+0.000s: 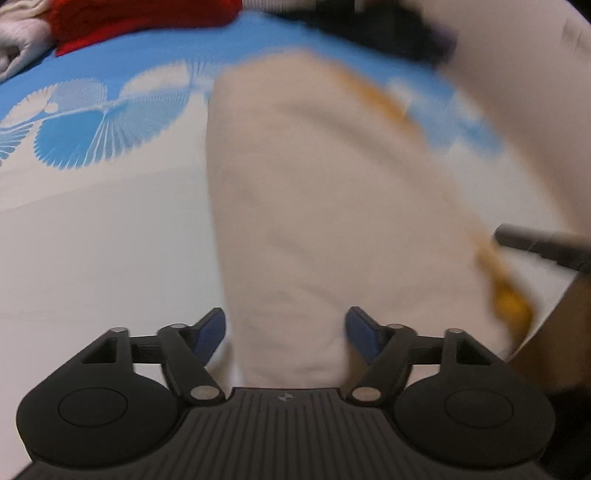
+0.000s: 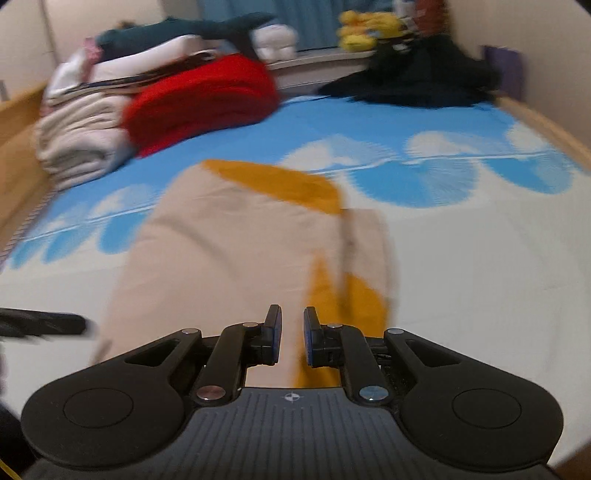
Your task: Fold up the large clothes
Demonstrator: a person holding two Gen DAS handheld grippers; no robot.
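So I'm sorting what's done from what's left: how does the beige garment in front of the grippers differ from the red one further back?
The beige garment lies spread flat on the bed sheet, while the red garment sits bundled into a thick heap. The beige one shows orange patches; the red one is a single colour. The beige one is nearest the right gripper; the red one leans against a stack of pale laundry. Both rest on the bed.

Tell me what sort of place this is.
Most likely a bedroom. The beige garment lies on a bed with a blue-and-white sheet and a wooden frame; folded laundry and plush toys sit at the far end.
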